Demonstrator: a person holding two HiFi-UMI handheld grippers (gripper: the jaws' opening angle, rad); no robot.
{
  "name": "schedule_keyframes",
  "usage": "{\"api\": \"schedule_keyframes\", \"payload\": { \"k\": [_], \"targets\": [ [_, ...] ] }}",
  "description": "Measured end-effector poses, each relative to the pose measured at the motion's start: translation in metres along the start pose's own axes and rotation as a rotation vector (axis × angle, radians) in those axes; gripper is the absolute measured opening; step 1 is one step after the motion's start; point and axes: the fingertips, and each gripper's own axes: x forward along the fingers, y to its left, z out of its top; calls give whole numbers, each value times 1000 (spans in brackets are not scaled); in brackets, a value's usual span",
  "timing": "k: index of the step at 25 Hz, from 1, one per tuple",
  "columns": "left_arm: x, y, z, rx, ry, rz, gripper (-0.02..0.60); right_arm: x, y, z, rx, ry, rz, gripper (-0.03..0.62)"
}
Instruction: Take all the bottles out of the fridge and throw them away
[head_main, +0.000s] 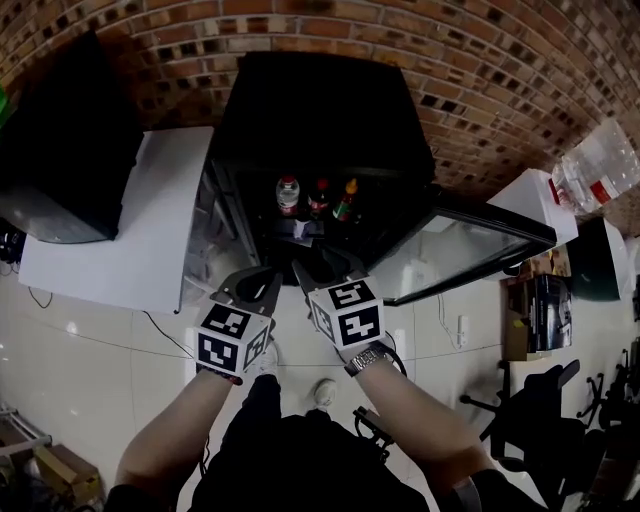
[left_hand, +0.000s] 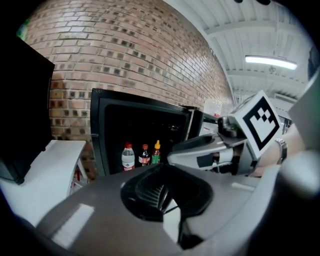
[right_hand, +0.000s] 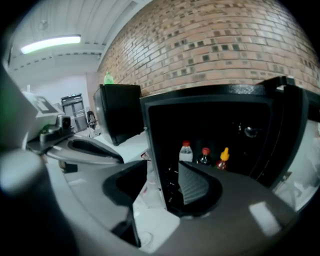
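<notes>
Three bottles stand in a row inside the open black fridge (head_main: 320, 110): a clear water bottle (head_main: 288, 195) with a red cap, a dark cola bottle (head_main: 319, 197) and a sauce bottle (head_main: 345, 202) with a yellow-orange cap. The left gripper view shows the same water bottle (left_hand: 128, 157), cola bottle (left_hand: 144, 155) and sauce bottle (left_hand: 156, 152). My left gripper (head_main: 258, 283) hovers in front of the fridge, jaws together and empty (left_hand: 162, 192). Beside it my right gripper (head_main: 325, 268) is open with nothing between its jaws (right_hand: 167, 187), short of the bottles (right_hand: 204, 156).
The fridge's glass door (head_main: 460, 250) is swung open to the right. A white cabinet (head_main: 130, 215) with a black appliance (head_main: 60, 150) stands at the left. A crumpled clear plastic bottle (head_main: 600, 165) lies at the far right. A black chair (head_main: 540, 410) stands on the tiled floor. Brick wall behind.
</notes>
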Motion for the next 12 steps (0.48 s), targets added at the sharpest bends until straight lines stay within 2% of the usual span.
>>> {"api": "schedule_keyframes", "payload": {
  "k": [7, 12],
  "targets": [
    [21, 47, -9, 1, 34, -8, 3, 78, -23, 7, -29, 45, -69, 244],
    [33, 67, -16, 3, 50, -16, 3, 125, -40, 18, -55, 54, -102, 255]
  ]
}}
